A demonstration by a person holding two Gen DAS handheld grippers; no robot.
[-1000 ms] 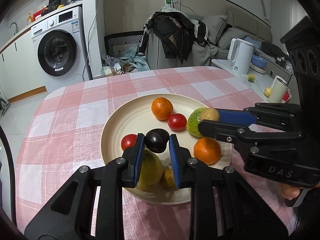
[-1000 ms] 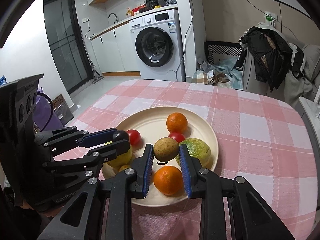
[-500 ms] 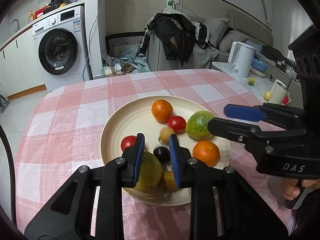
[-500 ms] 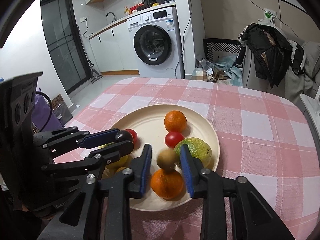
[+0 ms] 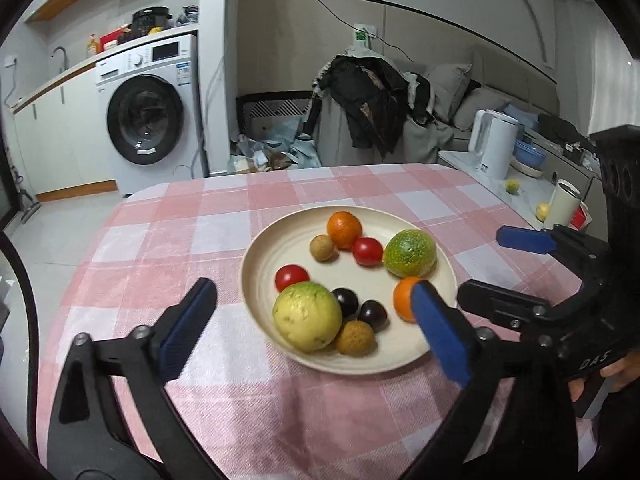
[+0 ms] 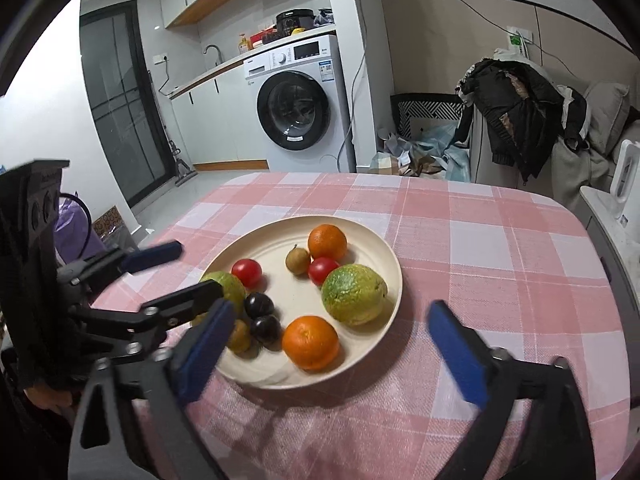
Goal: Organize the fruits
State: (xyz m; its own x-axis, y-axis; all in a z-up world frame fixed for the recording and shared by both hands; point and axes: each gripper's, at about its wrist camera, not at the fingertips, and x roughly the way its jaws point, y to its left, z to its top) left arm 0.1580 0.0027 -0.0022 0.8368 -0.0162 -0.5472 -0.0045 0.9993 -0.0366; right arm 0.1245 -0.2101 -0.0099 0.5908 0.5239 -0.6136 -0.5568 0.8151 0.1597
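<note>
Now both grippers, left (image 5: 316,316) and right (image 6: 328,332), hang spread wide, empty. Fruits sit on plate (image 5: 400,360) mid-bench (image 5: 168,232): round, no clear long axis. Two dark plums (image 5: 345,300) touch beside yellow guava (image 5: 307,316).

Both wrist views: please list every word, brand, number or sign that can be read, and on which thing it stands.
"DAS": raised letters on the black body of the right gripper, left wrist view.
White front-loading washing machine: brand mark, panel display and blue-white sticker are too small to read.
Black camera block of the left gripper: moulded letters, too blurred.
White electric kettle: small mark, unreadable.
Green-white wall sticker: unreadable.
</note>
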